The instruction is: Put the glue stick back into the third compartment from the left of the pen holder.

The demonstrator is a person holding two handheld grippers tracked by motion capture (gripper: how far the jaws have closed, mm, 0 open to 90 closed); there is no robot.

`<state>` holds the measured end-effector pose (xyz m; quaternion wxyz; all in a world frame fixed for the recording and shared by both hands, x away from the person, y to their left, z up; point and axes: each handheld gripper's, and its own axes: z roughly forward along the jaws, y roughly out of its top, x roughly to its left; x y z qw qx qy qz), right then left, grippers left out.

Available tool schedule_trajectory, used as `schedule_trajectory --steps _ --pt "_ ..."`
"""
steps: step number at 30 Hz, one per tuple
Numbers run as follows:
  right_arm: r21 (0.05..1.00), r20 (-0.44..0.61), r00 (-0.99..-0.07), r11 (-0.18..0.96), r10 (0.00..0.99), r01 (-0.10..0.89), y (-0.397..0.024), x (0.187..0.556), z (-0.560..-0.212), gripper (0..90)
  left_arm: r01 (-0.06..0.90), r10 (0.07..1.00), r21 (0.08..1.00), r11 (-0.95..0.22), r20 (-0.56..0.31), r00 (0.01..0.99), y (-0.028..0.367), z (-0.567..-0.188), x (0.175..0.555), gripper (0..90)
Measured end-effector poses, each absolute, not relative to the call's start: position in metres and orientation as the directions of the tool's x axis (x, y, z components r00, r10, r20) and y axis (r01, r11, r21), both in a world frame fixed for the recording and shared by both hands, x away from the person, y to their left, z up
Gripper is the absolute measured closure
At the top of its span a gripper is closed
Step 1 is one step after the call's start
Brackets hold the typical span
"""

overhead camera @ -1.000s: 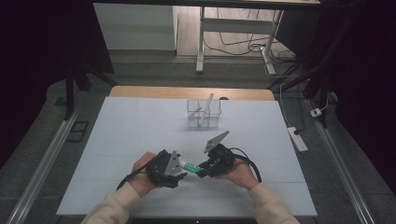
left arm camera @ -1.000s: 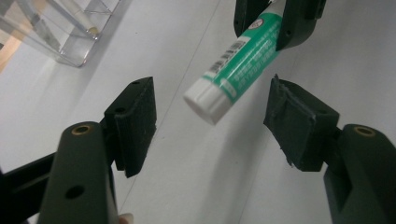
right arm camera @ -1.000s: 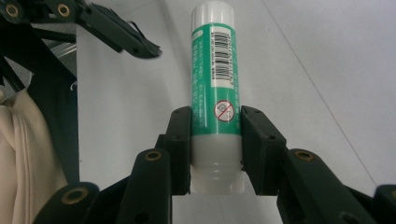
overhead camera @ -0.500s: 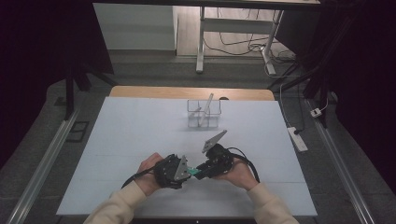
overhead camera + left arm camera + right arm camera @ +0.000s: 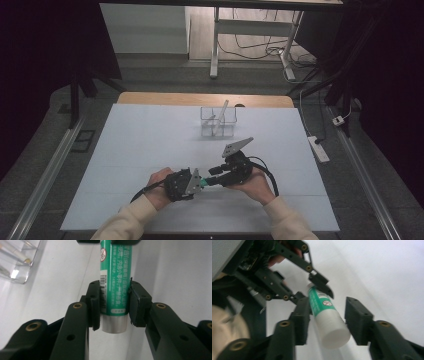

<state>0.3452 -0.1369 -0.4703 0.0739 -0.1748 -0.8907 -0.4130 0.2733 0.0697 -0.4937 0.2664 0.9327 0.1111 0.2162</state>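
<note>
A green tube (image 5: 204,183) with a white cap and a silver end hangs between my two grippers, low over the near middle of the white table (image 5: 145,145). The left gripper (image 5: 200,184) has just been closing its jaws; its pads now press both sides of the tube (image 5: 115,270) near the silver end. In the left gripper view that gripper (image 5: 114,290) has the tube pointing straight away. The right gripper (image 5: 213,175) has just been opening. In the right gripper view its jaws (image 5: 327,305) stand apart around the white cap (image 5: 332,330), and the right pad (image 5: 357,315) is clear of it.
A clear acrylic holder (image 5: 218,121) with a few thin sticks stands at the far middle of the table; its corner (image 5: 17,265) appears in the left gripper view. A white power strip (image 5: 318,148) lies beyond the table's right edge.
The left gripper moved right to the tube and closed on its end. The right gripper's jaws widened around the cap and let go of it.
</note>
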Motion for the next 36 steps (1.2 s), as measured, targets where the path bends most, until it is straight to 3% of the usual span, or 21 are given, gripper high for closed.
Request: schedule_trajectory --steps 9,20,27,36 --pt "0.837 0.183 -0.915 0.432 0.360 0.337 -0.154 0.342 -0.461 37.9 0.169 0.449 0.660 -0.732 0.281 0.848 0.089 -0.487 0.281 65.2" --pt "0.857 0.207 -0.907 0.380 0.366 0.349 -0.151 0.340 -0.468 37.3 0.197 0.501 0.737 -0.647 0.216 0.838 0.098 -0.482 0.283 65.2" --pt "0.856 0.237 -0.906 0.365 0.350 0.365 -0.145 0.339 -0.473 41.8 0.189 0.493 0.744 -0.641 0.210 0.844 0.092 -0.483 0.282 65.1" --pt "0.863 0.266 -0.907 0.340 0.325 0.375 -0.144 0.340 -0.473 56.3 0.200 0.481 0.729 -0.655 0.198 0.854 0.086 -0.487 0.283 64.9"
